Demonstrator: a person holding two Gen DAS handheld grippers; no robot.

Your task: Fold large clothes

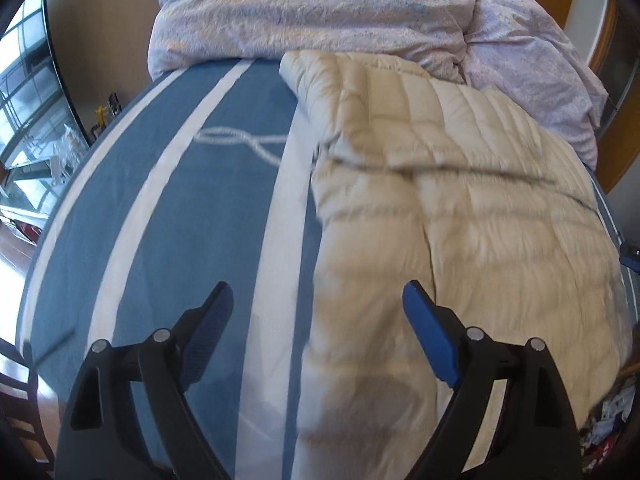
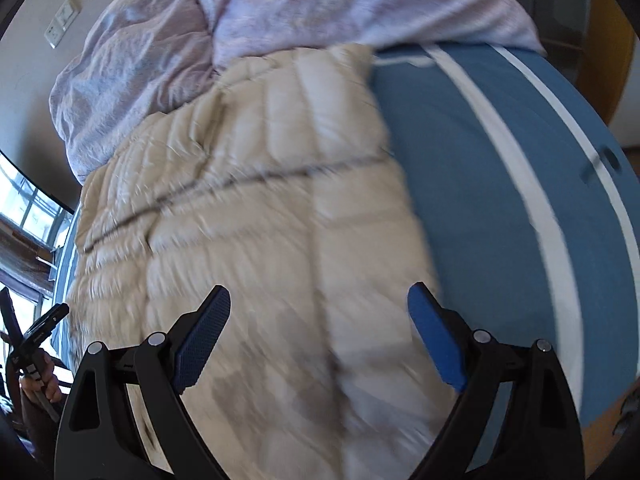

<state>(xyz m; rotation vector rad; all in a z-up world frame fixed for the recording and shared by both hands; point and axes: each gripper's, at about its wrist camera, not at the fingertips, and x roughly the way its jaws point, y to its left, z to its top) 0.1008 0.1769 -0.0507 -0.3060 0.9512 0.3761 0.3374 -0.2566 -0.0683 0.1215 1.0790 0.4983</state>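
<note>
Both pairs of blue-padded fingers stand wide apart with nothing between them. On the left gripper point(image 1: 318, 312) the fingers point(image 1: 430, 344) hover over the near part of the bed, one side above the blue striped sheet point(image 1: 224, 208) and the other above the cream quilted jacket point(image 1: 460, 216). On the right gripper point(image 2: 320, 320) the fingers point(image 2: 202, 336) hang above the near end of that same jacket point(image 2: 256, 208), its far finger near the jacket's edge where the sheet point(image 2: 480, 168) begins. Neither gripper touches the cloth.

The jacket lies flat along the bed, running from the near edge up toward the head, where its far end meets a heap of crumpled pale lilac bedding point(image 1: 312, 12). A dark thin line, apparently a zip or seam, crosses it partway up. In the left view the jacket fills the right half of the bed, and the bare sheet with its white stripes and a looped rope pattern shows on the left. In the right view it fills the left half, with bare sheet on the right. The same bedding point(image 2: 344, 4) is piled across the head of the bed there too.

At the lower left edge of the right view a hand point(image 2: 40, 380) grips a dark handle beside the bed. Both views are blurred, so the jacket's finer folds cannot be made out.
</note>
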